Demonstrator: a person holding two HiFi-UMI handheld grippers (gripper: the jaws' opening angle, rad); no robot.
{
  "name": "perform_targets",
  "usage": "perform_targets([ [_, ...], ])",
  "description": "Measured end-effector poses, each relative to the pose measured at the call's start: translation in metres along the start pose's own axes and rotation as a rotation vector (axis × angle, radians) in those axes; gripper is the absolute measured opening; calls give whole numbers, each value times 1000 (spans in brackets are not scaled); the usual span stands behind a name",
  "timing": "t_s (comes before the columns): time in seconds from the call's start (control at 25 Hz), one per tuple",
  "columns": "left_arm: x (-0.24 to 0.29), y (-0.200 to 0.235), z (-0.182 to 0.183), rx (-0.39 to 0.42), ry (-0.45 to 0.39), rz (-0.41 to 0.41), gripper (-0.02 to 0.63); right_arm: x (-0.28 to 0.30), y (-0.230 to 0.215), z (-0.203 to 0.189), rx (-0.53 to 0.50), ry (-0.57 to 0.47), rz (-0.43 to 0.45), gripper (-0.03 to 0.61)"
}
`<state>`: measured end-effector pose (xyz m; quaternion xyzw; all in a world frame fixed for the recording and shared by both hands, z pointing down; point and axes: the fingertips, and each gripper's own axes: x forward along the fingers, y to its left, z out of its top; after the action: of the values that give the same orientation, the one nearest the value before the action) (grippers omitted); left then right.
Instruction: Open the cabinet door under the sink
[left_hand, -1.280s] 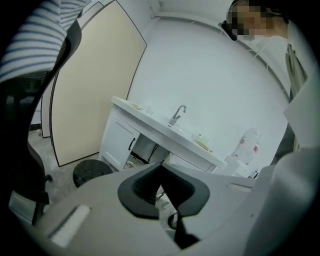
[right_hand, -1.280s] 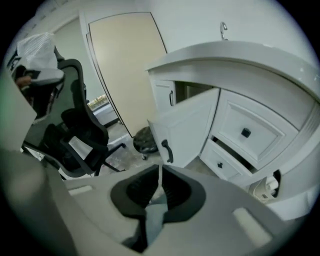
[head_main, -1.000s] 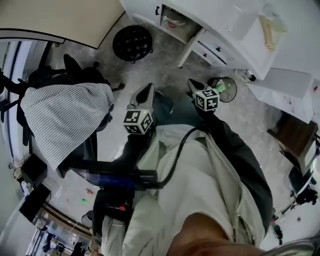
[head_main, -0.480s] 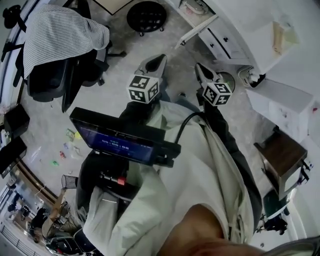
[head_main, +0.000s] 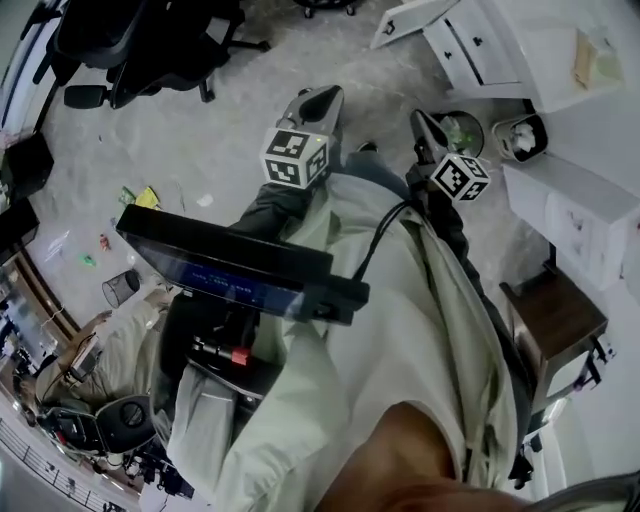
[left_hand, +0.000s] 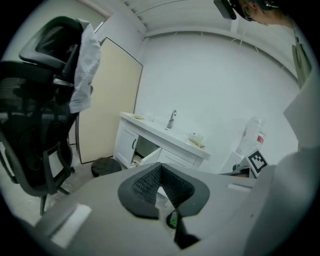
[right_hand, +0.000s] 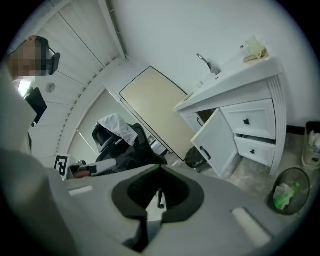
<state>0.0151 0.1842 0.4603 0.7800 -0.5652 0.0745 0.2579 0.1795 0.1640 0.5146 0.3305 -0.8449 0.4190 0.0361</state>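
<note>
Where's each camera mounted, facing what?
Head view: on the head, facing steeply down; jacket, left gripper, right gripper show.
Left gripper view: on left gripper, along shut jaws toward sink cabinet; right gripper shows.
Right gripper view: on right gripper, along shut jaws toward open cabinet door; left gripper shows.
Shared: sink cabinet, both gripper views.

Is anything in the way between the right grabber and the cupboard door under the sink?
Nothing visible is. Only bare floor lies between the right gripper and the cabinet door, which already stands open. A round black stool sits just beside the door, off the direct line.
</note>
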Motion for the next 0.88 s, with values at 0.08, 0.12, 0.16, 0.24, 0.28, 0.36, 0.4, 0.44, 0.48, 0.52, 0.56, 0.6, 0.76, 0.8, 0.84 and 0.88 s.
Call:
perform_targets([
  [0.08, -13, 13, 3, -27, -26, 34, 6, 4, 12, 0, -41, 14, 9, 2],
  [0.12, -18, 18, 5, -32, -33, 39, 6, 7, 20, 1, -75, 15, 9, 2],
  [0.16, -21, 22, 7, -31, -37, 36, 6, 9, 28, 2, -110, 13, 5, 2],
  [0.24, -24, 29, 12, -13, -38, 20, 6, 14, 41, 5, -156, -2, -10, 2],
  [0.28, -25, 33, 15, -6, -37, 11, 6, 16, 45, 7, -163, -13, -21, 2],
  [0.36, -28, 42, 21, -4, -34, -10, 6, 22, 52, 8, -148, -38, -42, 2],
  [0.4, -31, 47, 24, 0, -32, -25, 6, 26, 58, 4, -139, -45, -52, 2],
  [0.44, -34, 52, 25, 5, -26, -44, 6, 30, 63, -2, -135, -43, -61, 2],
  [0.48, -36, 57, 25, 11, -17, -62, 6, 36, 69, -8, -136, -36, -69, 2],
  [0.52, -36, 65, 27, 13, -9, -79, 6, 45, 75, -13, -138, -32, -75, 2],
  [0.56, -35, 74, 29, 14, -1, -90, 6, 54, 80, -16, -138, -34, -80, 2],
  [0.6, -36, 83, 31, 16, 4, -98, 6, 61, 85, -18, -135, -41, -84, 2],
  [0.76, -37, 102, 39, 36, 19, -128, 6, 75, 96, -24, -108, -69, -108, 2],
  [0.8, -37, 103, 40, 41, 24, -137, 6, 76, 98, -25, -100, -75, -115, 2],
  [0.84, -36, 103, 40, 45, 30, -147, 6, 76, 99, -25, -92, -82, -124, 2],
  [0.88, -35, 102, 39, 50, 37, -160, 6, 74, 99, -25, -84, -92, -135, 2],
])
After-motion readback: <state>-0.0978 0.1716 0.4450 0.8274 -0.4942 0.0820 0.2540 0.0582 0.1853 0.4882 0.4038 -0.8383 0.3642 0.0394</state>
